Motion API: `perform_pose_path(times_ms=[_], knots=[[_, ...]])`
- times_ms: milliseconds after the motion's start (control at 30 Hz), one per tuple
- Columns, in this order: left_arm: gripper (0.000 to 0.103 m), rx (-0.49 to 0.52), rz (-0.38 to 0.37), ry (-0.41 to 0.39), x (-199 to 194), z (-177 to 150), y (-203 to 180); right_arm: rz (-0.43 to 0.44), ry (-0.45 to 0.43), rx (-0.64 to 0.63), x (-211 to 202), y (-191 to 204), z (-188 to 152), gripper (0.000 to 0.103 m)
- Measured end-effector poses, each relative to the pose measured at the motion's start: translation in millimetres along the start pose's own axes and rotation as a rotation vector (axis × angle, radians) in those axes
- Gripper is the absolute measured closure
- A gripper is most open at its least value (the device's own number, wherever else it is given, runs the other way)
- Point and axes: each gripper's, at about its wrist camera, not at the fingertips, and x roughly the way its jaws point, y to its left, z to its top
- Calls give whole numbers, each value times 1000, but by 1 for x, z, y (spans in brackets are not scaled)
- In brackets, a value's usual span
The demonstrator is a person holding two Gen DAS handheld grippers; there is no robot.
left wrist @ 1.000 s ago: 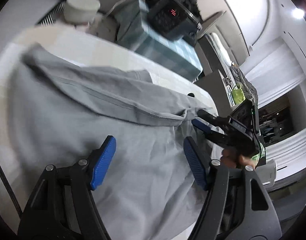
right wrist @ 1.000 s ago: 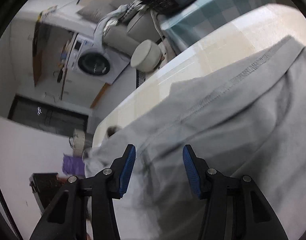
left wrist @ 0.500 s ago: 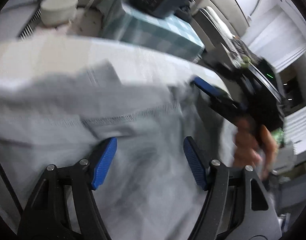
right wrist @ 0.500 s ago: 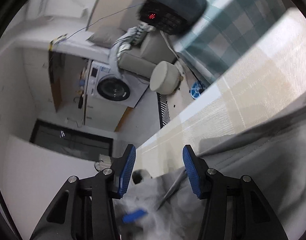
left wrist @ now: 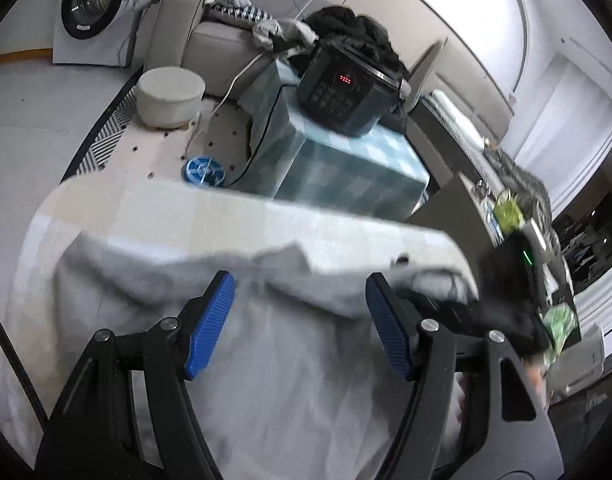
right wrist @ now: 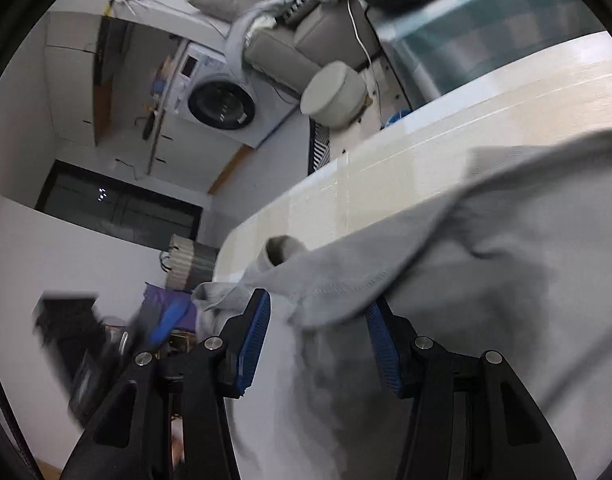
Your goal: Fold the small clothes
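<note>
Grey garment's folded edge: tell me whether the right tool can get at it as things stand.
Probably yes. The right tool stands open right at the folded edge of the grey garment, and a flap already drapes over one finger. Nothing else blocks it.

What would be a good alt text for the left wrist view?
A grey garment lies rumpled on a pale checked table, under the left gripper, whose blue jaws stand apart and hold nothing. Behind are a dark cooker, a sofa and a washing machine.

Left gripper (left wrist: 300, 326) and right gripper (right wrist: 317, 338) hover, fingers parted.
</note>
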Motion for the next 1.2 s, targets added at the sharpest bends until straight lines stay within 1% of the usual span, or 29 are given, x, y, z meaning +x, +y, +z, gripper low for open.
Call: perform_pose_path(times_ms=[67,133,200,233,300,333,400,467,533,567,633,667,700,767,800,867,900,933,967,1000,1067,1100,1133,1200], knots=[[37,5,34,21,-14,-16,5,59,-23,14,14,1,14,52],[37,-11,48,23,-33,-34,16,125,-73,27,11,3,24,52],[37,-34,52,19,-53,-51,31,124,-114,53,-6,4,27,52],[37,-46,66,8,-67,-61,40,119,-123,48,-17,6,24,52],[37,-59,102,-13,-91,-81,54,69,-142,-6,-48,13,6,52],[37,-68,122,-15,-101,-93,62,42,-148,-28,-57,17,-3,51],[37,-92,138,5,-114,-120,74,-50,-152,-99,-83,24,-33,50],[37,-94,137,57,-120,-151,81,-89,-128,-150,-92,28,-57,50],[37,-86,125,84,-117,-179,78,-125,-80,-204,-92,37,-85,50],[38,-77,129,82,-119,-196,74,-130,-61,-231,-91,42,-99,50],[52,-41,142,78,-120,-216,66,-124,-39,-275,-87,53,-119,50],[65,-27,155,64,-122,-227,61,-130,-28,-289,-84,60,-128,50],[71,-19,164,48,-125,-234,58,-133,-17,-302,-82,67,-137,50],[75,2,185,23,-132,-247,52,-139,7,-333,-77,78,-155,50],[75,6,189,15,-136,-251,49,-147,22,-352,-73,84,-164,50],[74,22,153,-4,-149,-257,45,-154,73,-409,-62,97,-185,50],[71,25,142,-3,-155,-259,45,-143,101,-442,-52,107,-199,50],[70,13,128,0,-158,-259,48,-136,124,-469,-42,115,-209,50],[69,-27,101,-7,-164,-258,57,-121,148,-497,-35,122,-223,50],[66,-66,84,-18,-167,-253,66,-114,161,-511,-28,127,-233,50],[60,-166,71,-35,-172,-244,92,-117,201,-565,-14,136,-256,50],[58,-198,73,-36,-170,-238,101,-129,211,-589,-7,138,-265,50],[58,-224,67,-21,-165,-230,111,-145,221,-614,-1,141,-274,50],[58,-274,61,34,-149,-220,126,-178,230,-650,9,143,-290,50]])
